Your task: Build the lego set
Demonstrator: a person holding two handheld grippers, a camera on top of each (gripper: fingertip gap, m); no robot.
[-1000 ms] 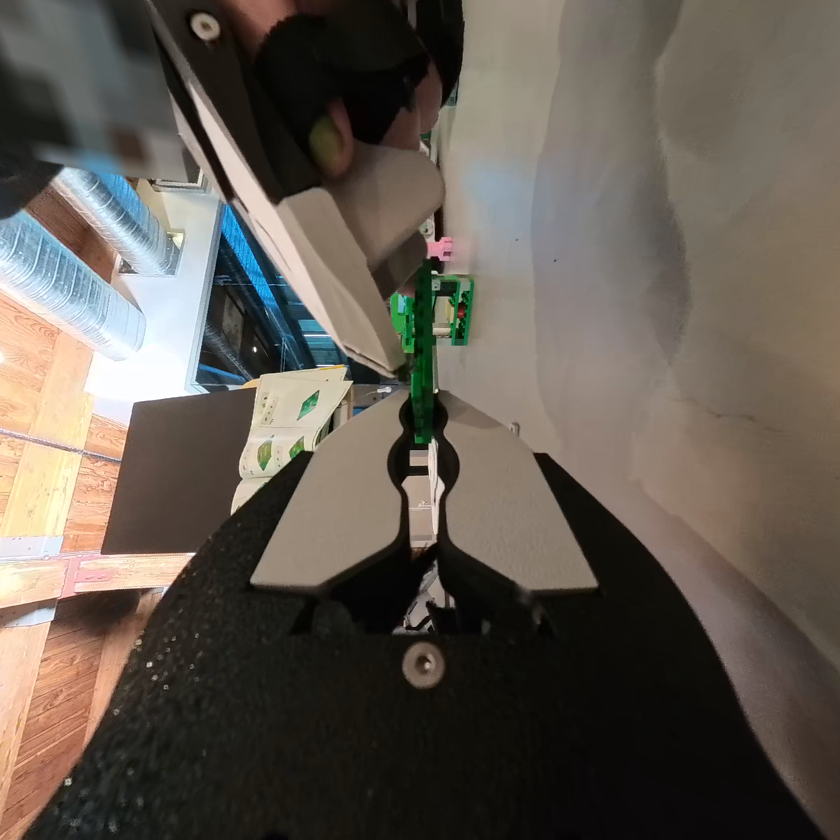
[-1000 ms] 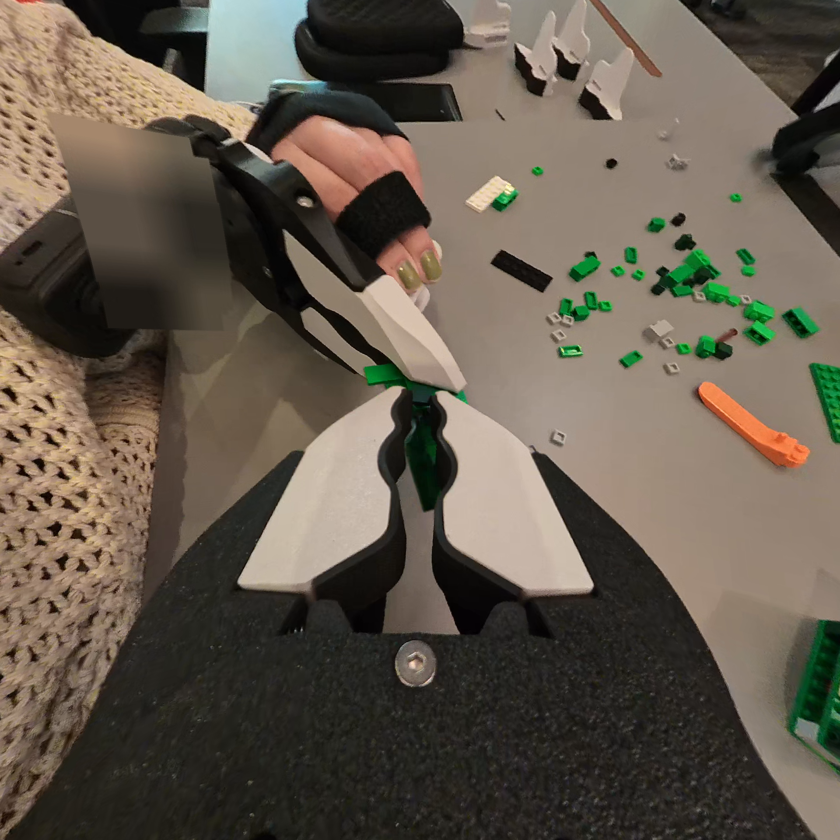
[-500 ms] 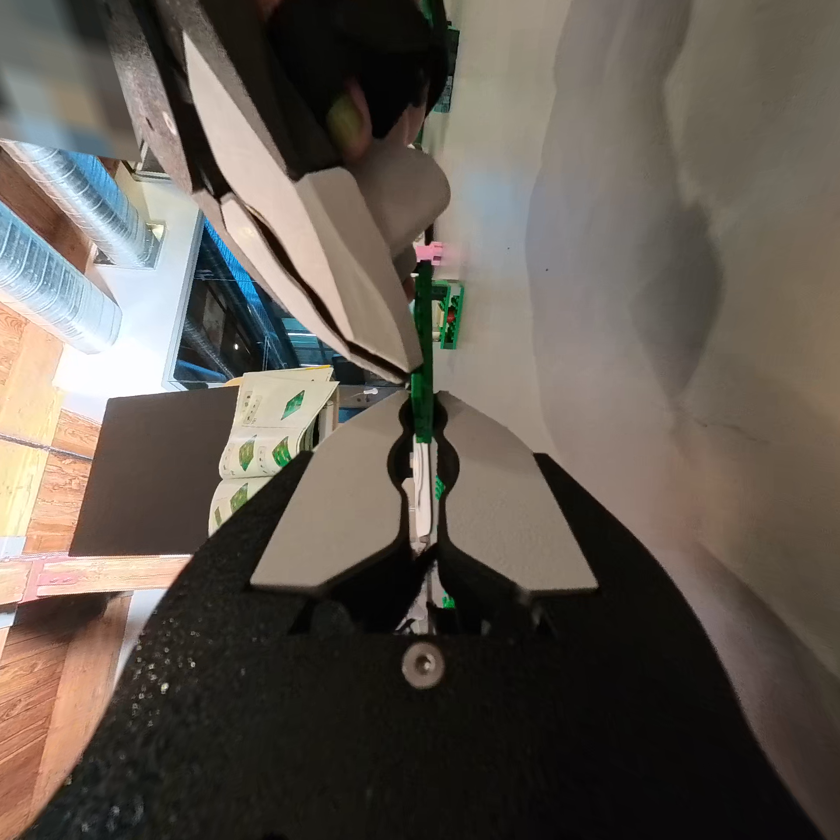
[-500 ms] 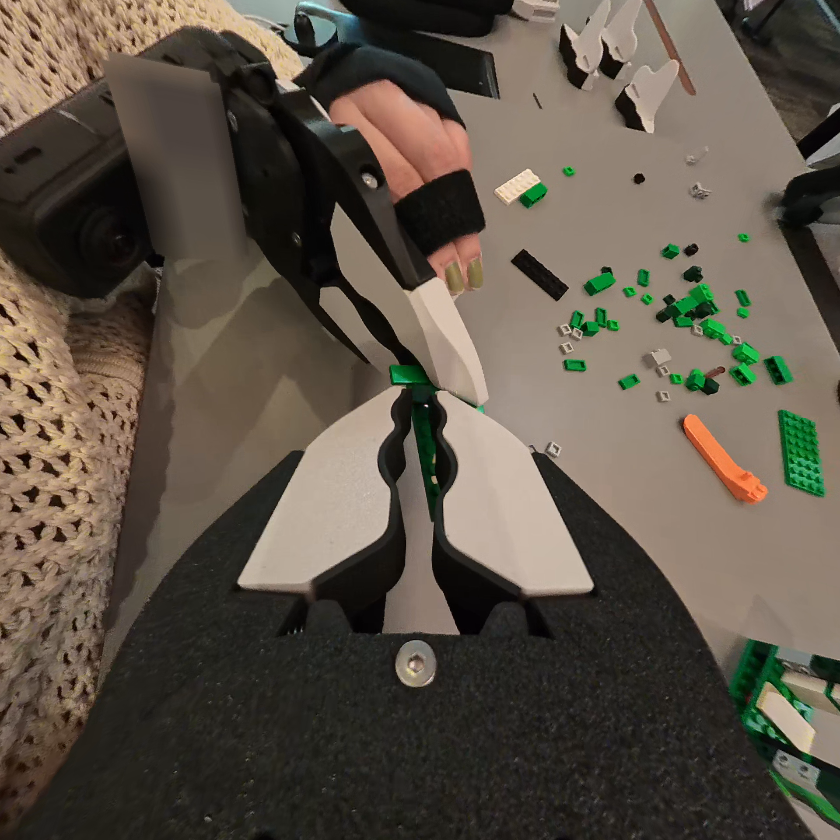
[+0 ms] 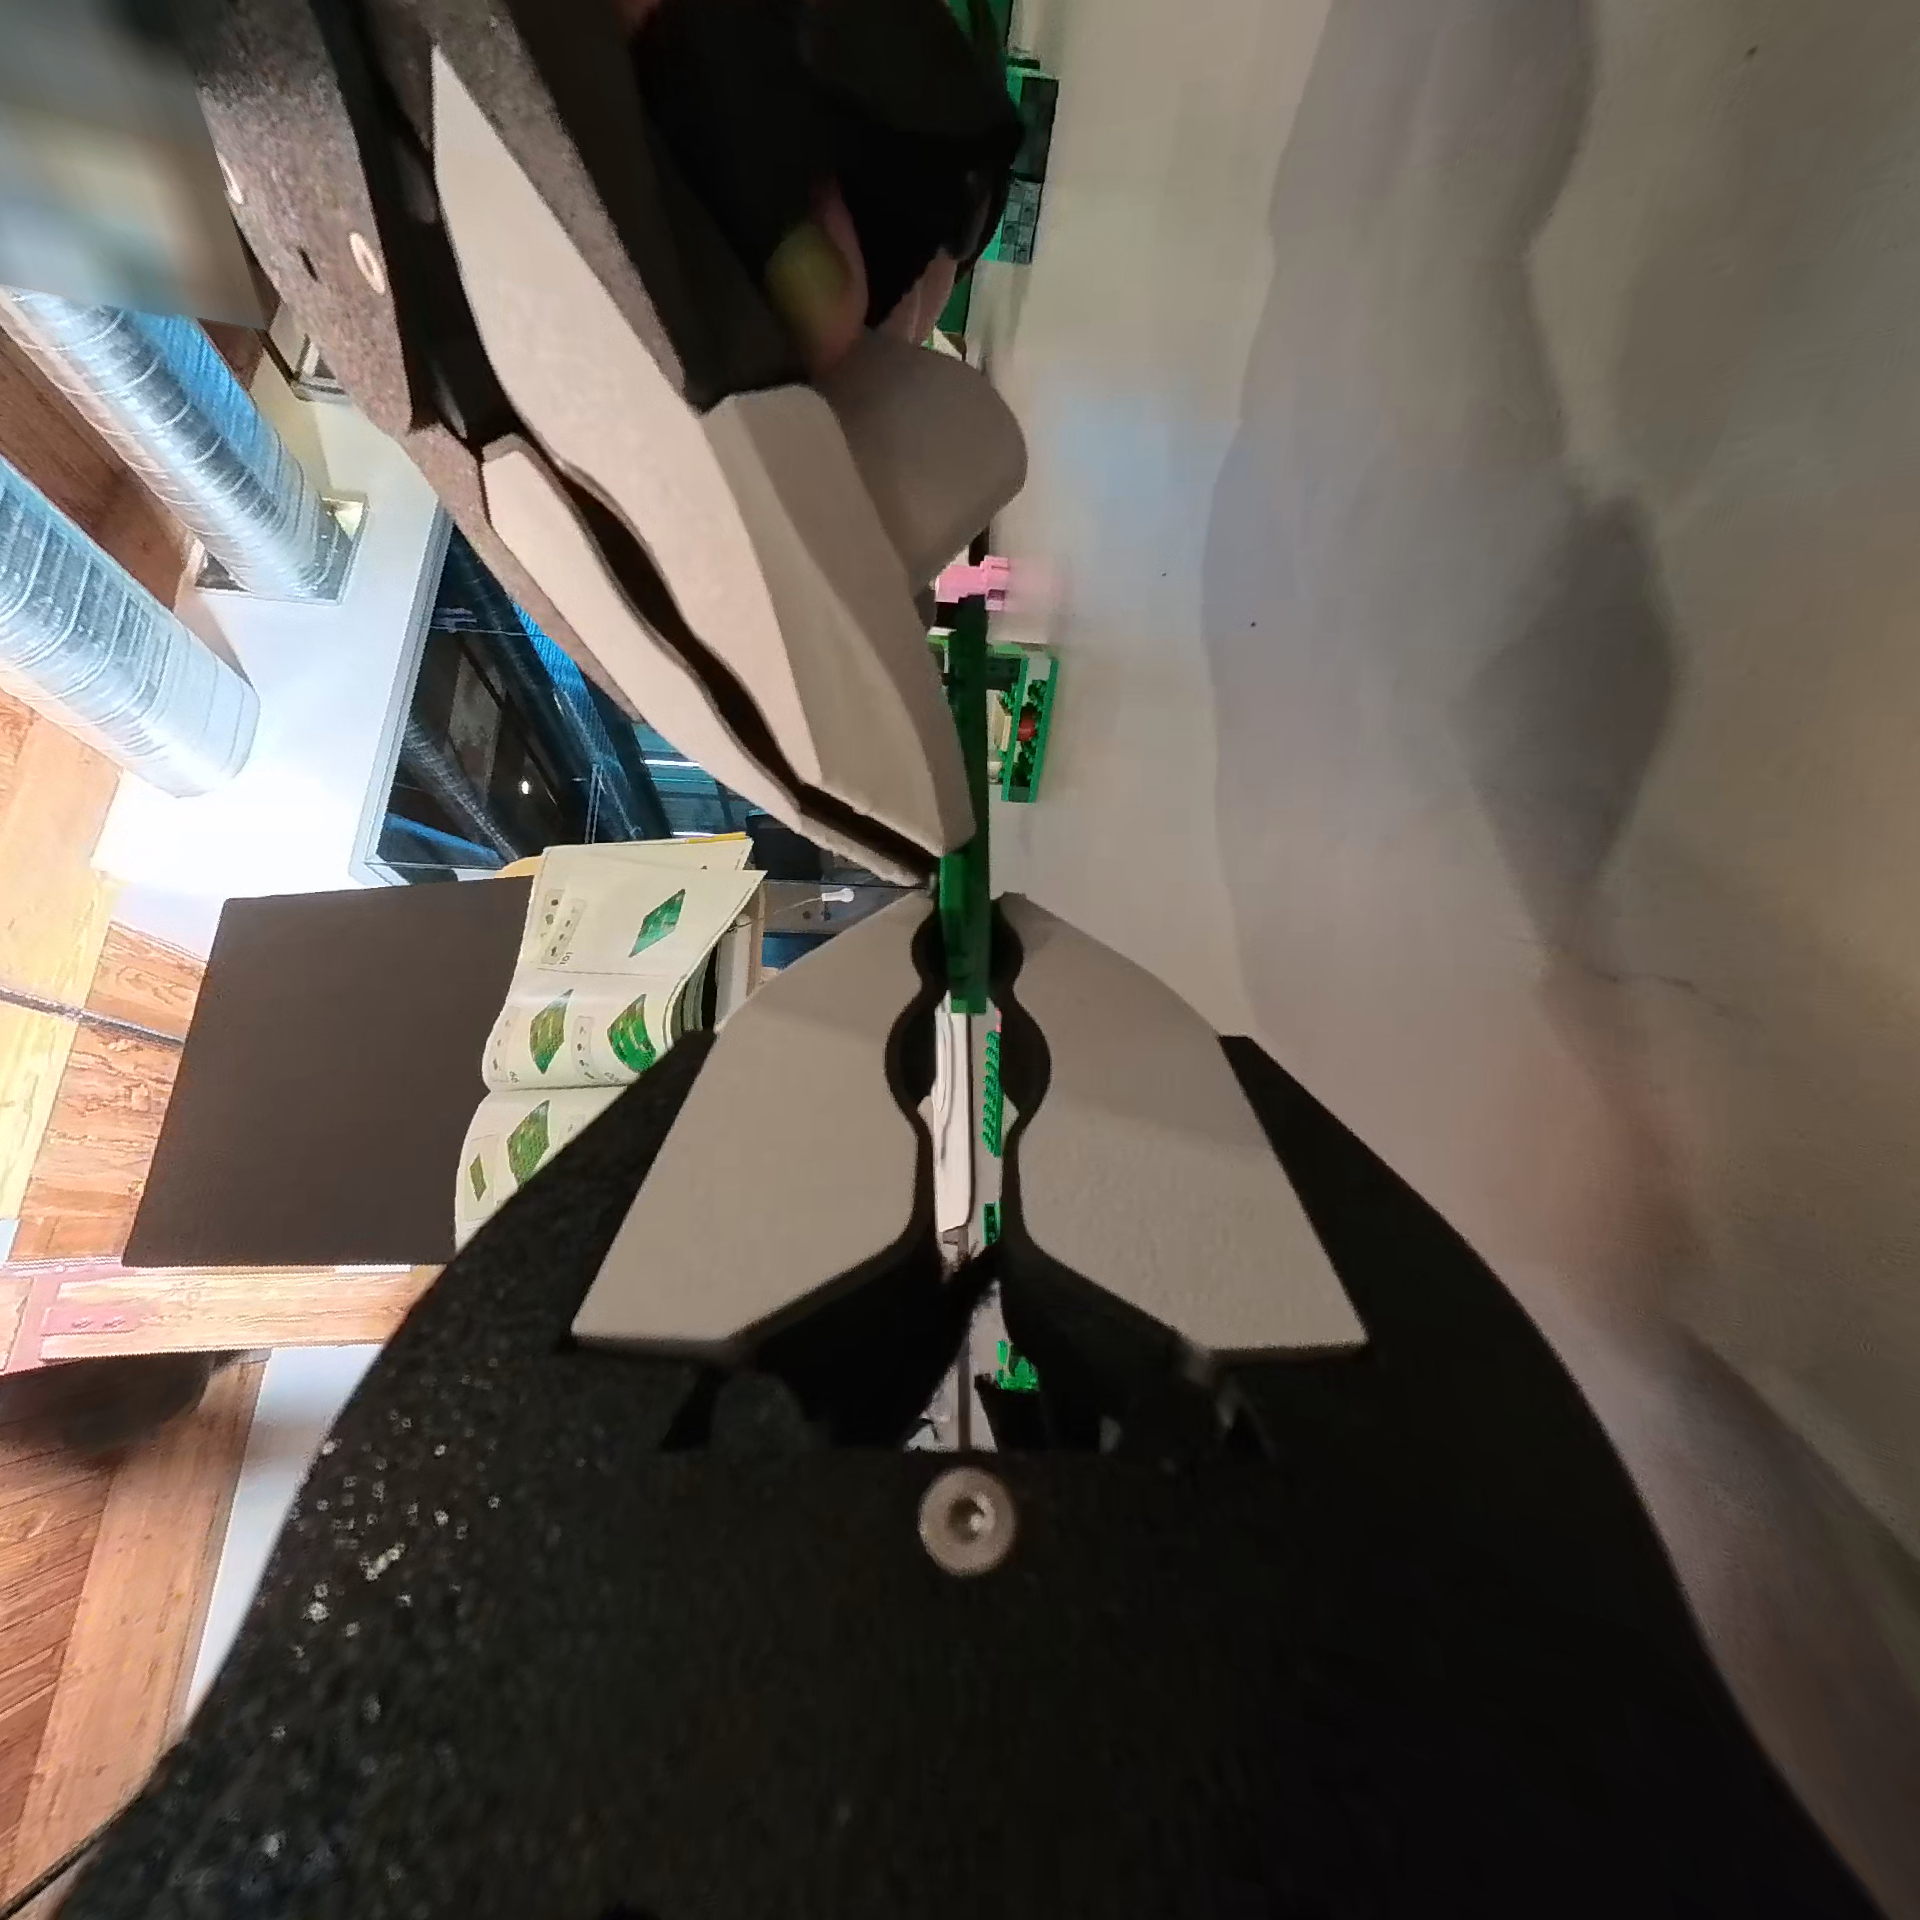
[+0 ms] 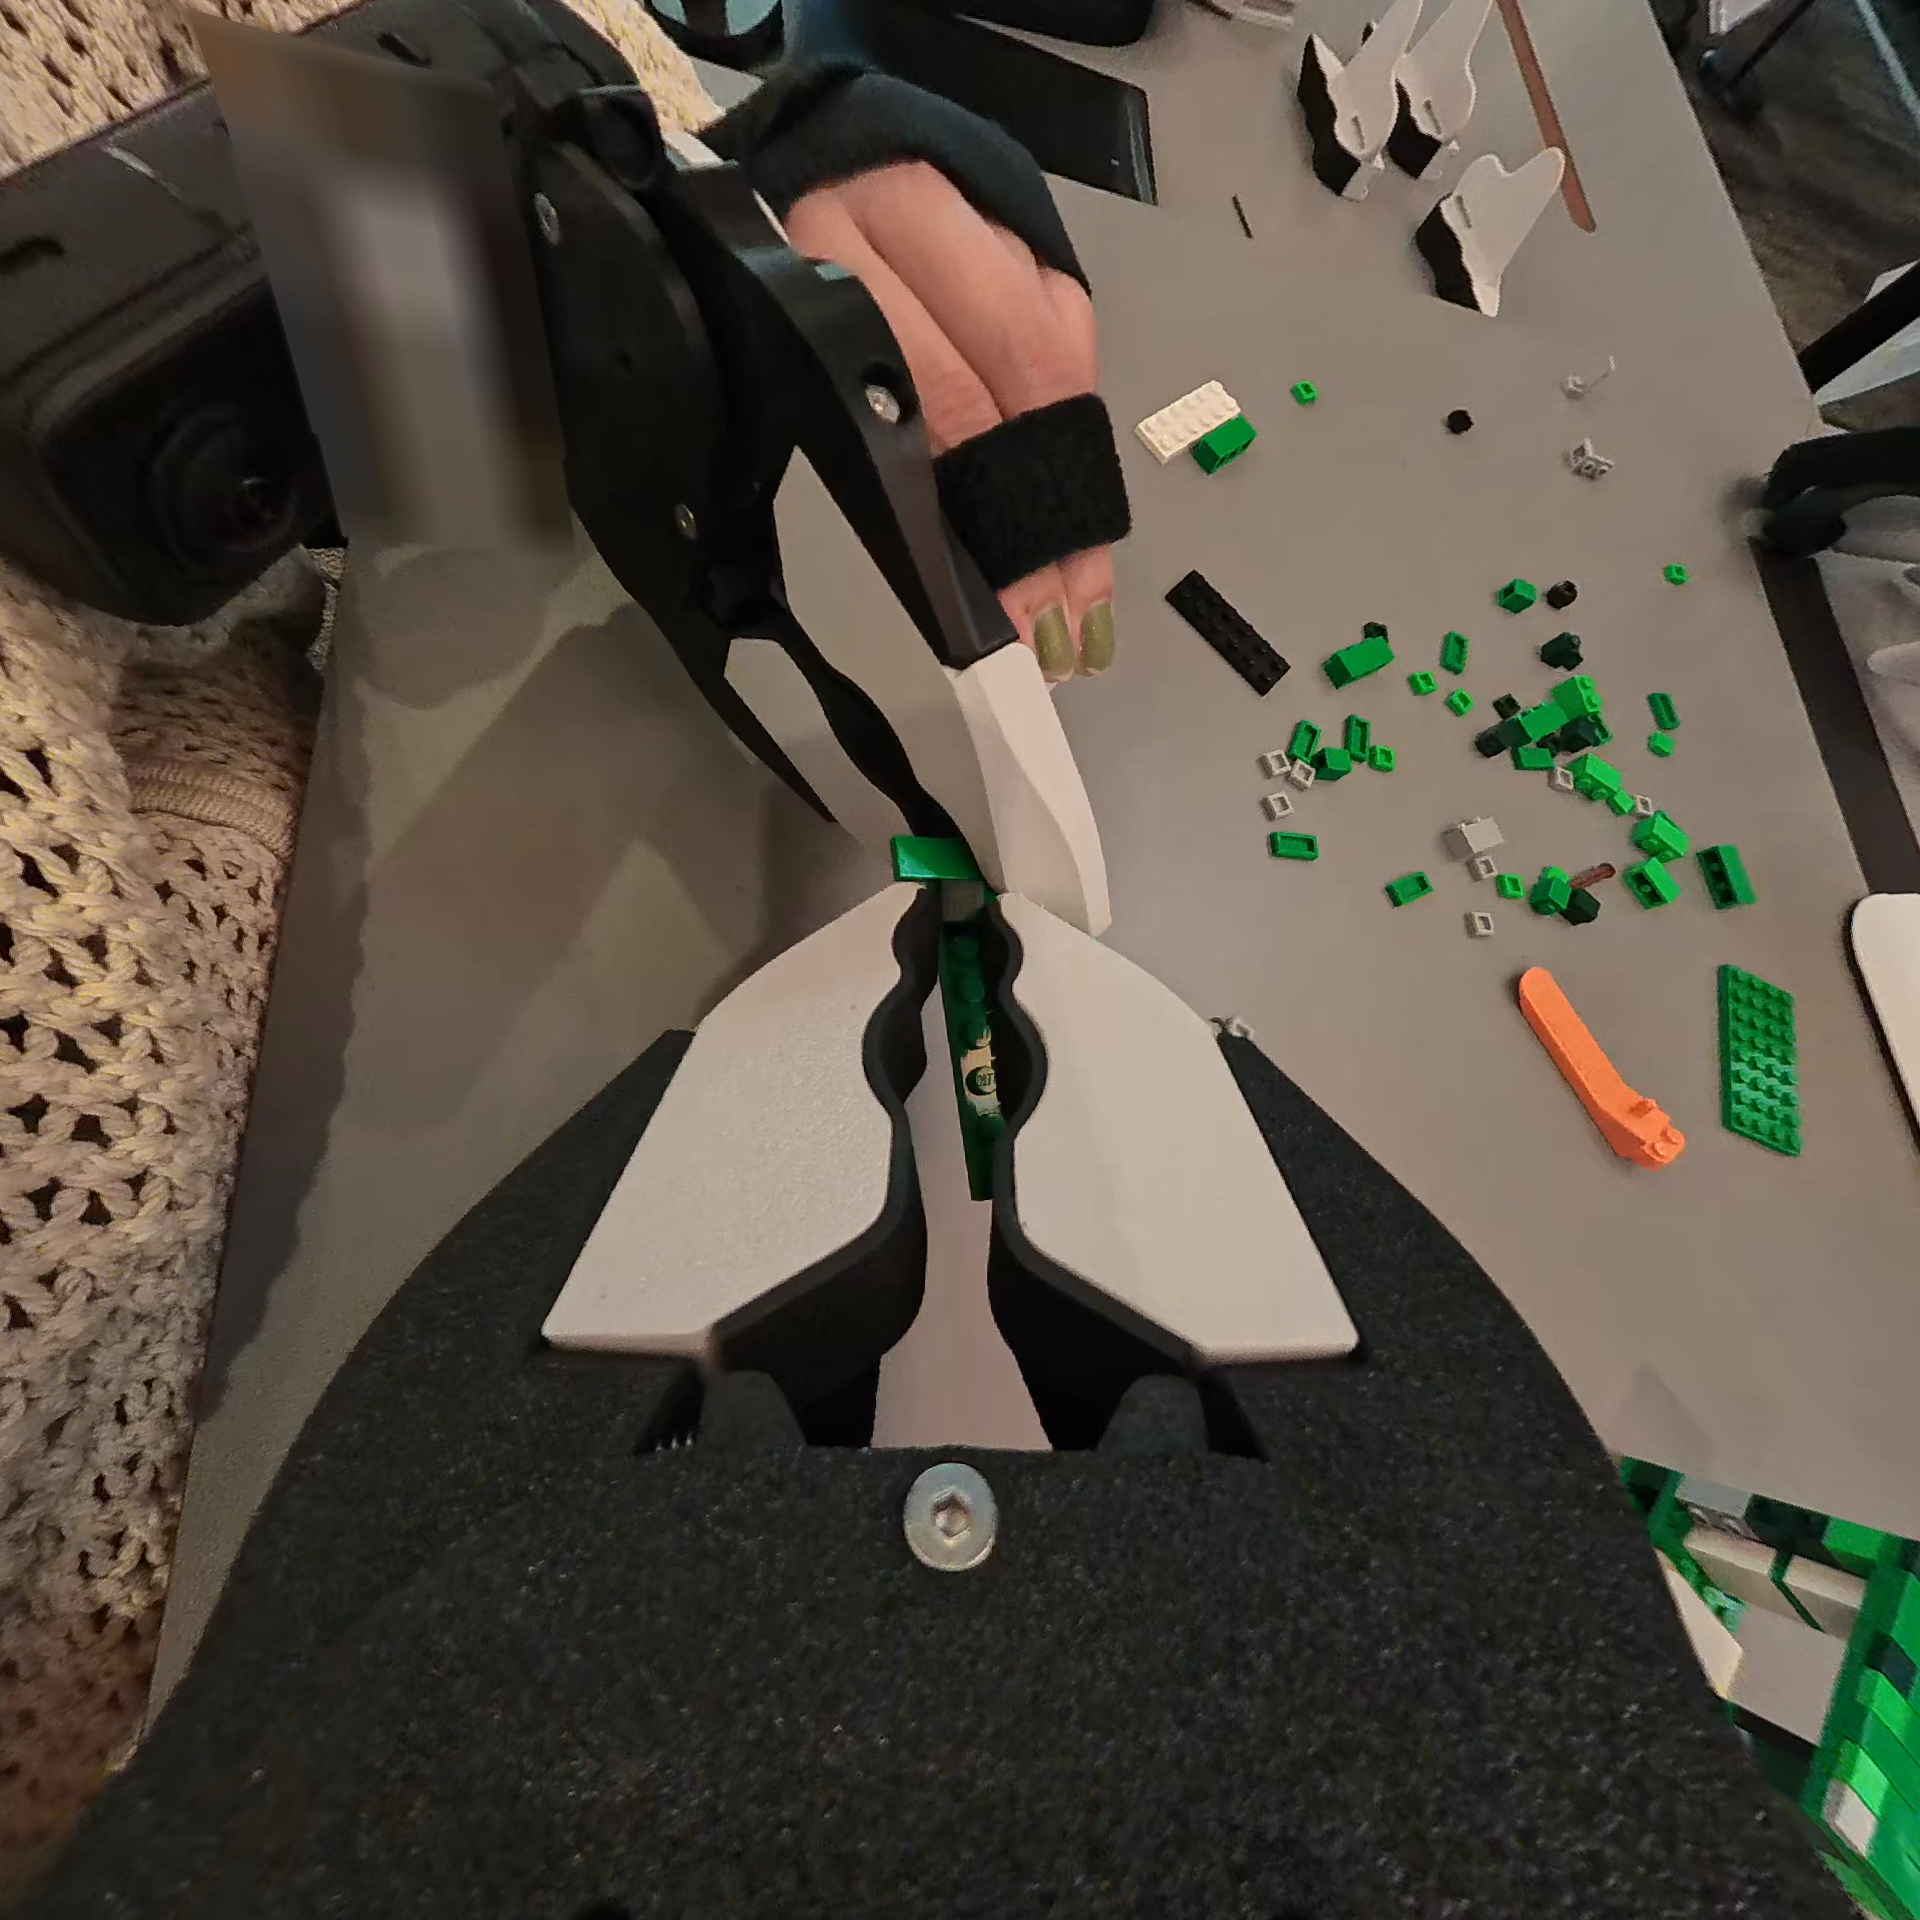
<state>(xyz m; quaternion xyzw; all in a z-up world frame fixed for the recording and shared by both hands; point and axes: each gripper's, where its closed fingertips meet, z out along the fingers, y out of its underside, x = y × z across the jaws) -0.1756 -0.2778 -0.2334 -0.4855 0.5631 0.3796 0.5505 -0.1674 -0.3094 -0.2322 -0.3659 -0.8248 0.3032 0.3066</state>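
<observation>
Grey table, strewn toward its far right side with loose bricks. Cream knitted sleeve along the near left edge. Left tool, gripped by a hand in a black fingerless glove, reaching down over the table's middle; clenched on a dark green plate, held edge-on between its tips in the left wrist view. Right tool meeting it tip to tip, clamped on the same plate, with a bright green piece showing at the top, right between the two tools. Partly built green model at the near right corner. Open instruction booklet off the table's side in the left wrist view. Green studded plate near the right edge, orange brick separator just beside it. Black plate toward the middle, white brick with a green one touching it farther back. Scatter of small green pieces between those and the right edge.
</observation>
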